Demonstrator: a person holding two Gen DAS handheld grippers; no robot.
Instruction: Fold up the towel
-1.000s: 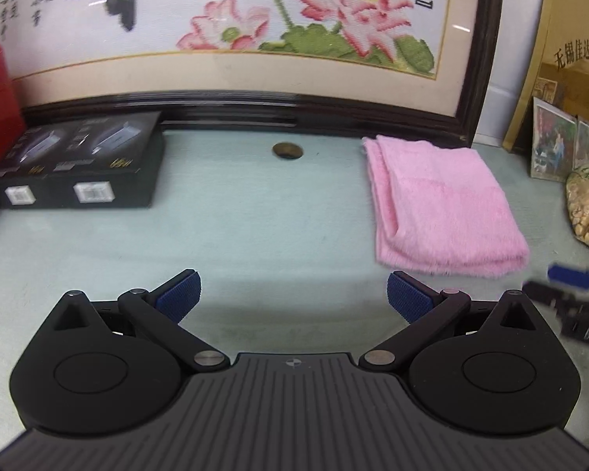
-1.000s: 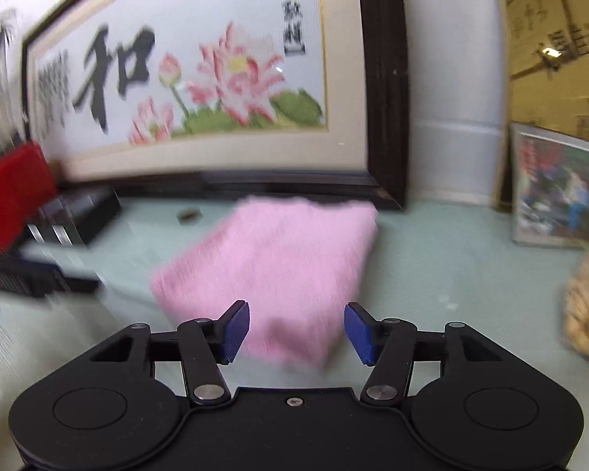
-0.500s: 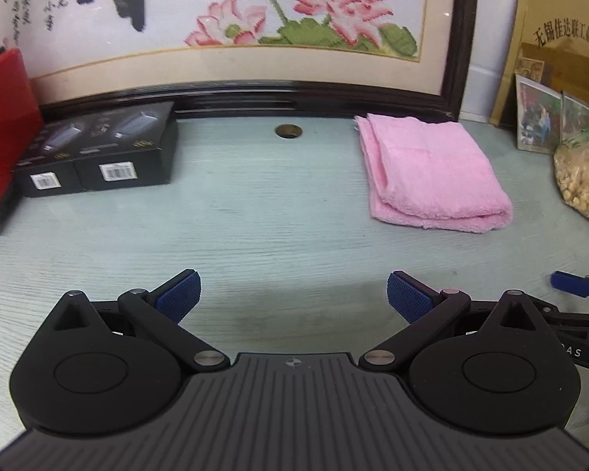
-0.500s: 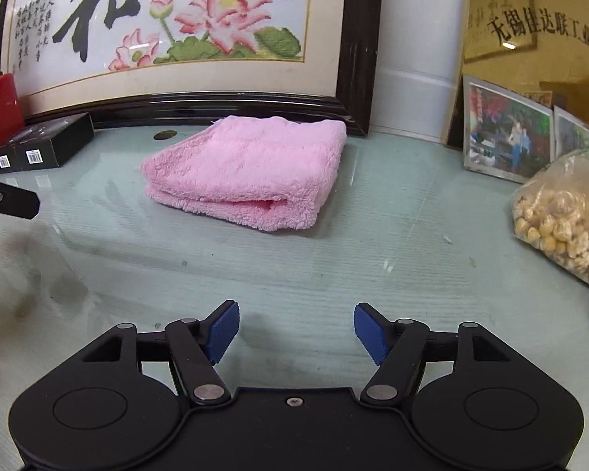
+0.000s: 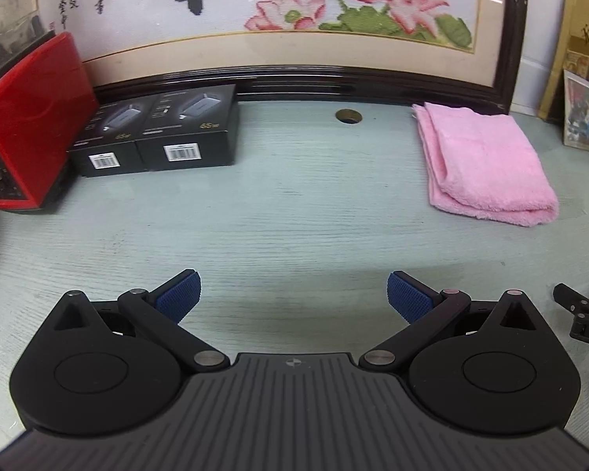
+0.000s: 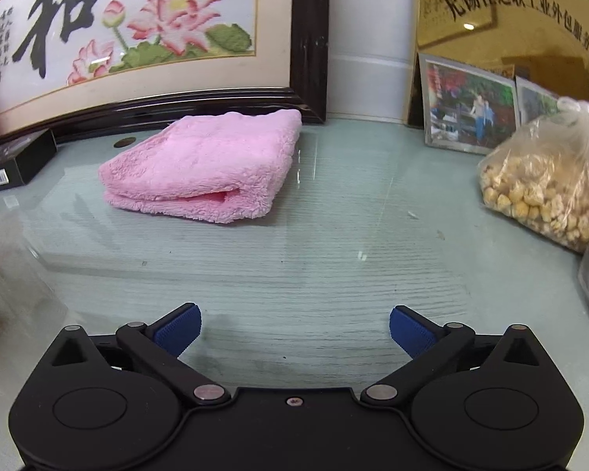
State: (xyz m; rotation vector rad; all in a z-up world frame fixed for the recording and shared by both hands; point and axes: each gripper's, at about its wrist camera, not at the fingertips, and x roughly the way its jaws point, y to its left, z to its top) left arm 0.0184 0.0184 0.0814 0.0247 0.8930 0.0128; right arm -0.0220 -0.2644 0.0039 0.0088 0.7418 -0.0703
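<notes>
A pink towel [image 5: 487, 161] lies folded into a thick rectangle on the pale glass-topped table [image 5: 294, 204], near the back right in the left wrist view. From the right wrist it appears as a plump stack [image 6: 204, 168] with its folded edges facing me. My left gripper [image 5: 292, 292] is open above bare table, well short and left of the towel. My right gripper [image 6: 294, 327] has its jaws opening wide, nothing between them, with the towel ahead and to the left. Part of the right gripper [image 5: 581, 314] shows at the left view's right edge.
A large framed lotus embroidery [image 5: 278, 23] leans along the back. Two black boxes [image 5: 157, 133] and a red box [image 5: 27, 125] stand at the left. A bag of yellowish kernels [image 6: 546, 192], framed photos [image 6: 467, 110] and a gold plaque [image 6: 522, 11] crowd the right.
The right gripper's jaws have spread much wider and it has drawn back from the towel, which now lies further ahead. The left gripper's view has shifted left, towel now further right.
</notes>
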